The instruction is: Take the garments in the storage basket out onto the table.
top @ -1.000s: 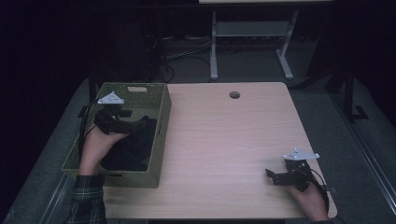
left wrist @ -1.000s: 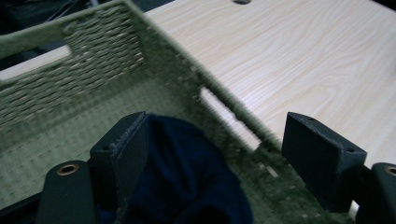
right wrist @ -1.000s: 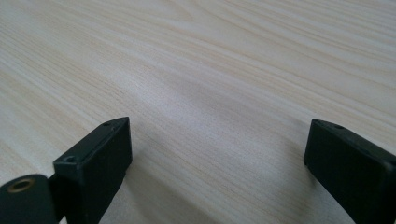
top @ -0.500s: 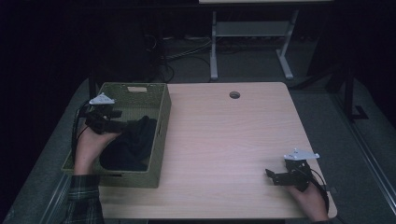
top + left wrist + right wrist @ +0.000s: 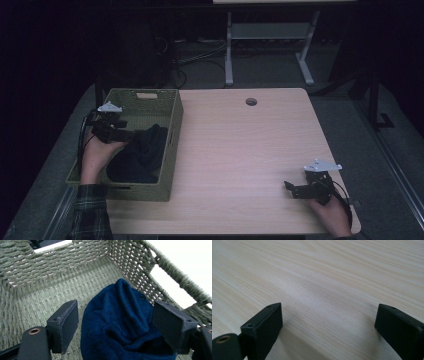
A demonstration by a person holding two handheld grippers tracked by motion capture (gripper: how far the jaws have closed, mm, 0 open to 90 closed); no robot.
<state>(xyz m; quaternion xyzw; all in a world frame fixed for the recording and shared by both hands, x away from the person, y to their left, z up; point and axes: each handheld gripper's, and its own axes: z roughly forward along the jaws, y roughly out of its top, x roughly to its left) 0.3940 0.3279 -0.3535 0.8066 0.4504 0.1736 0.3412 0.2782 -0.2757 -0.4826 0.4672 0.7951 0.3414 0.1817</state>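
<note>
A dark blue knitted cloth (image 5: 140, 155) lies bunched in the green woven basket (image 5: 176, 120) on the table's left side. My left gripper (image 5: 127, 134) hangs inside the basket by its left wall and points at the cloth. In the left gripper view its jaws stand wide apart, open, with the cloth (image 5: 120, 322) just beyond and below them and the pads (image 5: 67, 320) not pressing on it. My right gripper (image 5: 291, 188) rests low over the bare wood near the front right corner. It is open, with nothing between its fingers (image 5: 265, 327).
The basket has a cut-out handle in its far wall (image 5: 146, 95) and woven sides (image 5: 62, 257) close around the left gripper. A round cable hole (image 5: 251, 101) sits at the table's far edge. Light wood (image 5: 324, 272) stretches between the basket and the right hand.
The left hand has shifted toward the basket's left wall and sunk a little over the cloth. Its jaws stay wide. The right hand has not moved.
</note>
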